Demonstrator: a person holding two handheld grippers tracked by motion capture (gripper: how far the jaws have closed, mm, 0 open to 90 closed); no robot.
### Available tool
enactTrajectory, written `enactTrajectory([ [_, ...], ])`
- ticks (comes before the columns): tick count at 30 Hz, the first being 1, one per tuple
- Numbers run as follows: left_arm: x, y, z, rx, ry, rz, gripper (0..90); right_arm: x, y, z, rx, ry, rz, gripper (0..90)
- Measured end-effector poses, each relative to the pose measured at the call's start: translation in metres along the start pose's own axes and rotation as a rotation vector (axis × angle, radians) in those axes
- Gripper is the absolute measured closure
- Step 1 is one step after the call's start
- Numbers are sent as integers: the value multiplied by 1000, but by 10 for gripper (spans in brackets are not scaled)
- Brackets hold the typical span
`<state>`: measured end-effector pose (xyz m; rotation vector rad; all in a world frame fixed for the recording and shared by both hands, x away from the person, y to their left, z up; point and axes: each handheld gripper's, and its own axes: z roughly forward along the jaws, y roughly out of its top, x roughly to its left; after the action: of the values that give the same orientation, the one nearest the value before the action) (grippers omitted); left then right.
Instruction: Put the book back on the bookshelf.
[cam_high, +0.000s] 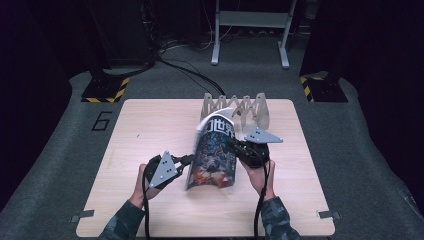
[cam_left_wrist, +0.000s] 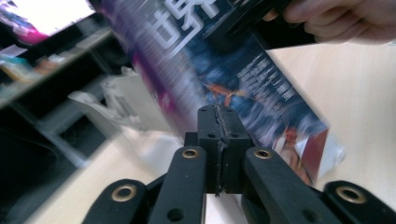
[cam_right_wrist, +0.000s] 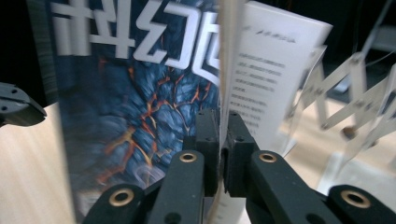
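From the high view I count one magazine (cam_high: 214, 155), two grippers and one folding white rack (cam_high: 240, 109) on the tabletop (cam_high: 150, 125). The magazine stands near the middle of the tabletop, curved and raised on its lower edge, its dark blue and orange cover towards me, with the rack just behind it at the far edge.

My right gripper (cam_high: 236, 146) has its fingers clamped on the magazine's right side; in the right gripper view the pages run straight down between the two black fingers (cam_right_wrist: 208, 135), cover on one side and a white printed page (cam_right_wrist: 271, 70) on the other. My left gripper (cam_high: 191, 159) sits at the magazine's left edge. In the left gripper view its fingers (cam_left_wrist: 219, 135) are pressed together with no gap. The cover lies right behind the tips, but I cannot tell whether any paper is pinched between them.

Two forearms in camouflage sleeves come in from the bottom, cut off at the frame. The cover title is large white characters, blurred in the left gripper view and mirrored in the right one; the small print on the white page is too fine to read. The rack is soft and partly hidden behind the magazine. Off the tabletop I see a floor marking that looks like a six (cam_high: 102, 120).
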<state>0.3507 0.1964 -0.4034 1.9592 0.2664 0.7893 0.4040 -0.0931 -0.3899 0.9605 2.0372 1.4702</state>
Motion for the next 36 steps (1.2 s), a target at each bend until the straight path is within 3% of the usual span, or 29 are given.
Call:
enactTrajectory([
  [1,2,-4,8,55,-17,-27,866,2,1,1,-3,52,-14,874],
  [2,2,-4,8,55,-17,-27,855,2,1,1,-3,52,-14,874],
  [3,5,-11,12,78,-36,-69,847,12,1,5,21,31,-73,876],
  [5,6,-15,13,84,-24,-80,825,19,0,7,46,-5,-141,877],
  [6,7,-17,13,90,-21,-96,825,19,0,7,46,-5,-141,877],
  [7,10,-24,15,103,-26,-142,787,19,-3,9,54,-7,-137,877],
  [8,10,-24,15,103,-26,-142,753,19,-4,9,51,-9,-138,878],
  [9,16,-30,18,125,-43,-197,727,19,-5,8,42,-8,-136,877],
  [10,16,-30,18,125,-43,-197,678,18,-5,7,35,-5,-132,877],
  [11,23,-35,23,158,-49,-258,626,19,-5,6,31,0,-135,878],
  [12,23,-35,23,158,-49,-258,598,19,-5,6,31,0,-135,878],
  [13,26,-39,27,182,-32,-309,556,21,-5,4,25,-1,-140,877],
  [15,30,-43,31,189,-37,-354,508,22,-6,2,23,1,-153,878],
  [16,30,-43,31,189,-37,-354,482,22,-6,2,23,1,-153,878],
  [17,35,-46,33,198,-48,-408,456,23,-8,1,15,0,-151,878],
  [18,35,-46,33,198,-48,-408,434,23,-8,1,15,0,-151,878],
  [19,41,-48,36,202,-56,-441,426,24,-10,0,8,3,-156,878],
  [23,46,-46,42,204,-89,-467,399,27,-11,-1,-3,9,-170,878],
  [31,52,-48,51,228,-86,-506,382,30,-12,-4,-16,15,-164,878],
  [36,54,-51,59,243,-112,-533,389,32,-12,-6,-24,30,-172,877],
])
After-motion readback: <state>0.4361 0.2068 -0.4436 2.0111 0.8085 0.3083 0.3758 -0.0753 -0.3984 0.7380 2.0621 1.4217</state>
